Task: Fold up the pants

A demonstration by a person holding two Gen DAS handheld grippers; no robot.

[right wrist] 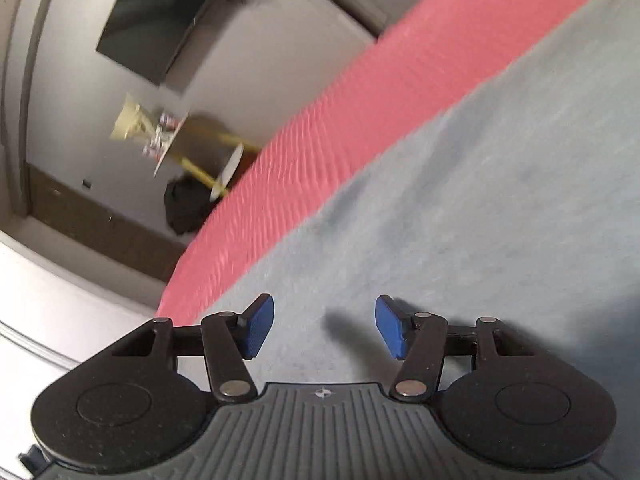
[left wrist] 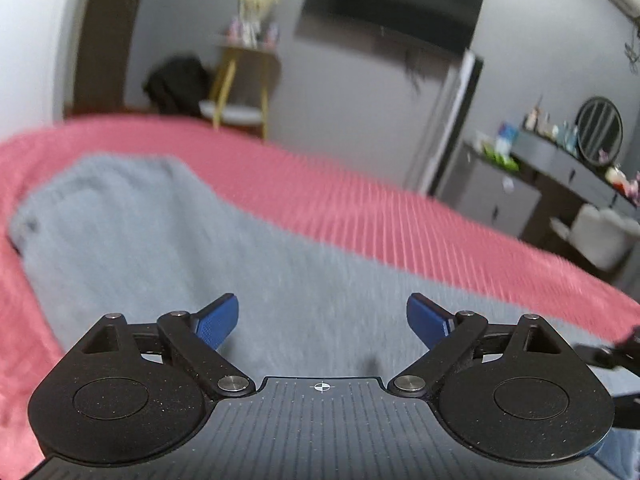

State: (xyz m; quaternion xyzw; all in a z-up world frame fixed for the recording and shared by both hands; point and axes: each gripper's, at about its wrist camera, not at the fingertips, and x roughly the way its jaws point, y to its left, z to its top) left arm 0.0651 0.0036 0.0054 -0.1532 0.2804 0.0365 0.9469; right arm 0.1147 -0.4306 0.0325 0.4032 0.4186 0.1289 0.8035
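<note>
Left gripper [left wrist: 322, 322] is hovering over the grey pants [left wrist: 168, 240], jaws spread wide, blue pads [left wrist: 218, 322] gripping nothing. Right gripper [right wrist: 325, 327] is likewise hanging above the pants [right wrist: 460, 208], jaws wide apart and empty; contact with the cloth cannot be told. The pants are lying flat on the pink bedspread [left wrist: 360, 204], reaching toward its far left.

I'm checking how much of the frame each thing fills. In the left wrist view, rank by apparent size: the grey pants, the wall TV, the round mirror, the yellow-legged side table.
Largest to smallest, as they look:
1. grey pants, though nearness to the camera inflates them
2. wall TV
3. yellow-legged side table
4. round mirror
</note>
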